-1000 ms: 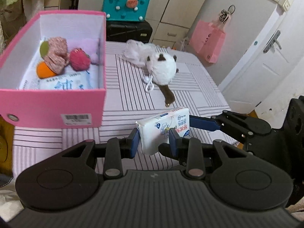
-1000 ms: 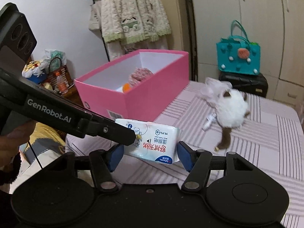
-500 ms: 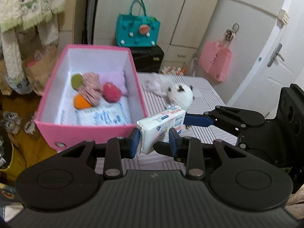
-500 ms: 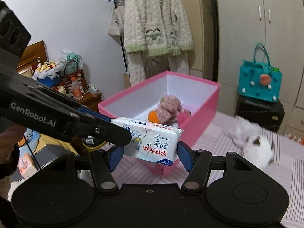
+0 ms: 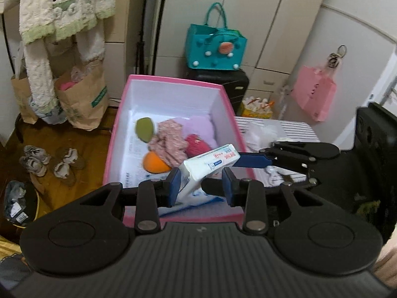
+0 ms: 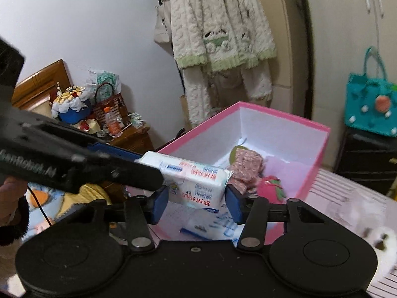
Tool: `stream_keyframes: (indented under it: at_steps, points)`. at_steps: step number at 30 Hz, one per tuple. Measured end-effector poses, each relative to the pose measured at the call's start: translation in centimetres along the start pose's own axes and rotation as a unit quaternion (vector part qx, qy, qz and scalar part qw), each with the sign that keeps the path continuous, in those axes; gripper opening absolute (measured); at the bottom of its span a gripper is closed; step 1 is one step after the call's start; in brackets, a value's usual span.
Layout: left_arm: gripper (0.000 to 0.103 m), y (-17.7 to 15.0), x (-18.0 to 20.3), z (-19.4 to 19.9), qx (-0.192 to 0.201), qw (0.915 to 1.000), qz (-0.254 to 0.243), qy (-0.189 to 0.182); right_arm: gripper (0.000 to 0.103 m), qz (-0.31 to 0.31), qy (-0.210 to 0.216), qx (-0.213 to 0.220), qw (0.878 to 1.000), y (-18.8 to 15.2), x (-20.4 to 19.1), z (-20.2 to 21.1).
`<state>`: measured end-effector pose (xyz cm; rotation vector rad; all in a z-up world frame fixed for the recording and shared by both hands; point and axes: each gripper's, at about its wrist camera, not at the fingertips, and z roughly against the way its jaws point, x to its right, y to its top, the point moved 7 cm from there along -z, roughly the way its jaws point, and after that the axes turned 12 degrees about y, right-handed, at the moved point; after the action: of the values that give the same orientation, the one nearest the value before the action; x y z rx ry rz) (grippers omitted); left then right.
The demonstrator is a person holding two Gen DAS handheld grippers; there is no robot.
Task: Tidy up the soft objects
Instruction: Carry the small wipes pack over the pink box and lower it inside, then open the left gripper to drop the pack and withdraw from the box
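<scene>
A white tissue pack (image 5: 211, 160) with red and blue print hangs over the near end of the pink box (image 5: 111, 149). My left gripper (image 5: 200, 188) is shut on one end of the pack. My right gripper (image 6: 196, 202) has the same tissue pack (image 6: 198, 181) between its blue pads. Its jaws are closing and the pads touch both sides. In the left wrist view one of the right gripper's fingers (image 5: 250, 160) reaches the pack from the right. The pink box (image 6: 320, 154) holds several soft toys and a flat tissue pack on its floor.
The box stands at the left end of a striped table (image 5: 292, 129). A white plush toy (image 6: 379, 238) lies blurred on the table to the right. A teal bag (image 5: 215, 49) sits on a black case behind. Paper bags (image 5: 82, 99) and shoes lie on the floor at left.
Both grippers carried the tissue pack up and left, from over the striped table to above the pink box. The right gripper's pads, earlier wider than the pack, have narrowed onto it.
</scene>
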<state>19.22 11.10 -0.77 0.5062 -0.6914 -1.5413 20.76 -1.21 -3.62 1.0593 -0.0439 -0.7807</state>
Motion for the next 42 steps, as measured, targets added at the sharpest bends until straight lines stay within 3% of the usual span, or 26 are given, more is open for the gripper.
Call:
stream_keyframes:
  at_steps: [6, 12, 20, 29, 42]
  points:
    - [0.035, -0.2, -2.2, -3.4, -0.040, 0.9989, 0.016, 0.018, 0.052, -0.044, 0.043, -0.054, 0.997, 0.0, 2.1, -4.2]
    - [0.035, -0.6, -3.5, -5.5, -0.066, 0.9975, 0.019, 0.020, 0.051, -0.076, 0.055, -0.085, 0.992, -0.7, 3.2, -6.4]
    - [0.038, -0.6, -3.7, -5.9, -0.054, 0.9976, 0.003, 0.044, 0.047, -0.068, 0.039, -0.094, 0.992, -1.2, 3.7, -6.8]
    - [0.045, -0.4, -3.0, -3.2, -0.030, 0.9979, -0.023, 0.052, 0.047, -0.034, 0.022, -0.074, 0.996, -0.7, 2.9, -2.3]
    - [0.050, -0.8, 1.6, 2.4, -0.038, 0.9944, -0.097, 0.018, 0.047, 0.012, 0.032, -0.060, 0.998, -0.5, -1.1, 5.3]
